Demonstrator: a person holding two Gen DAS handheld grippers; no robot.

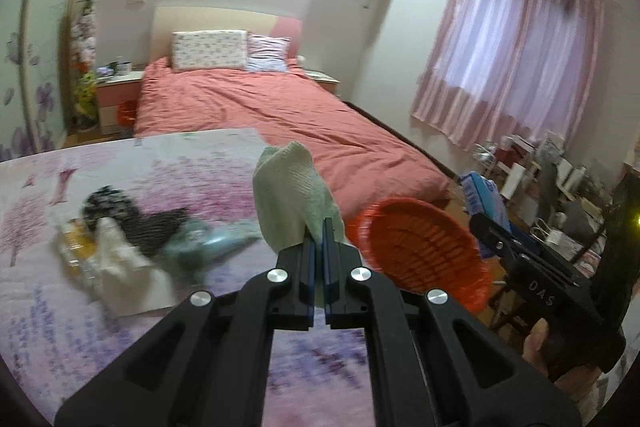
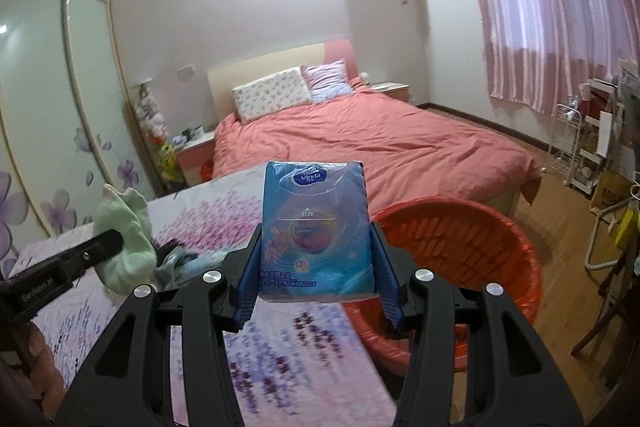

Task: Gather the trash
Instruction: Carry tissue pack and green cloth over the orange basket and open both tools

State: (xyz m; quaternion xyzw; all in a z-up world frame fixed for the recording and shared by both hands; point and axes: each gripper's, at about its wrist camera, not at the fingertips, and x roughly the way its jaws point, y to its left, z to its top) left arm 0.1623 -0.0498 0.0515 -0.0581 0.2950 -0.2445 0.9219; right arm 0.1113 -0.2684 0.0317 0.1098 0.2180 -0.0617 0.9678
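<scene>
My left gripper (image 1: 319, 241) is shut on a pale green cloth (image 1: 290, 195), which stands up above the flowered table cover (image 1: 120, 307). The same green cloth (image 2: 124, 239) shows at the left of the right wrist view, in the left gripper's black fingers (image 2: 102, 241). My right gripper (image 2: 316, 259) is shut on a blue tissue pack (image 2: 316, 223), held upright between its blue pads. An orange-red basket (image 1: 420, 255) sits just right of the table edge; the basket (image 2: 460, 259) lies close behind the tissue pack. More scraps (image 1: 132, 239) lie on the table at left.
A bed with a coral cover (image 1: 280, 115) stands beyond the table. Pink curtains (image 1: 520, 59) hang at the right, with cluttered shelves (image 1: 540, 179) and a white rack (image 2: 568, 143) below. A sliding wardrobe door (image 2: 48, 99) fills the left wall. A hand (image 1: 536, 347) holds the right gripper.
</scene>
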